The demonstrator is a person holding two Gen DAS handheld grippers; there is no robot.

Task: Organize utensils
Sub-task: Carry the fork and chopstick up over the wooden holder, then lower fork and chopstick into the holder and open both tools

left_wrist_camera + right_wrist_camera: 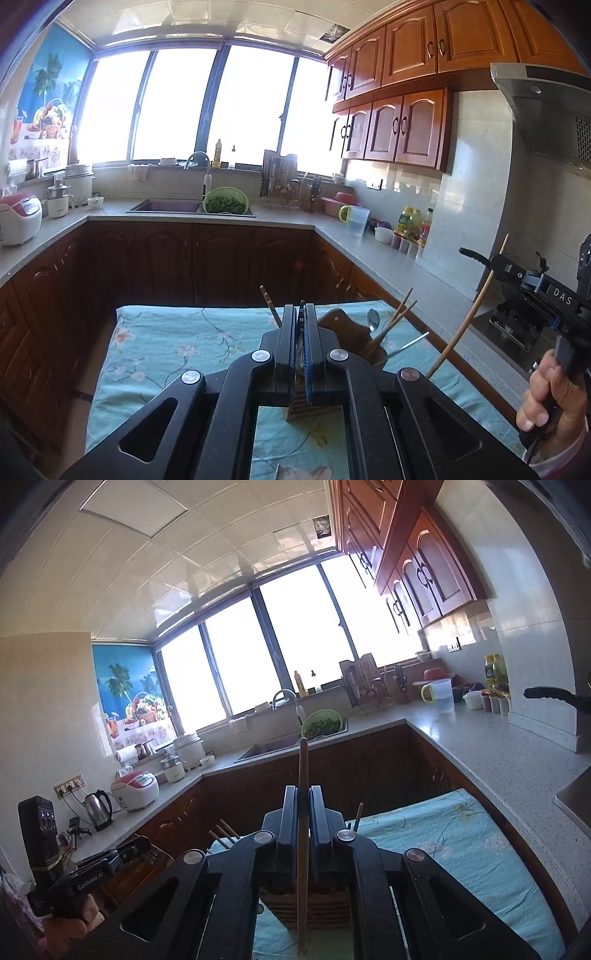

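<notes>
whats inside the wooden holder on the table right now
The holder has a spoon, two chopsticks and a thin metal handle sticking up and leaning right. Their lower ends are hidden inside, and the left gripper covers its left side.

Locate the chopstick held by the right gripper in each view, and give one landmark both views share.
Left wrist: the chopstick slants at the right side, clamped in the right gripper, above the floral cloth's right edge.
Right wrist: the same chopstick runs vertically through the centre, between the closed fingers.
Shared landmark: the green colander at the sink.
</notes>
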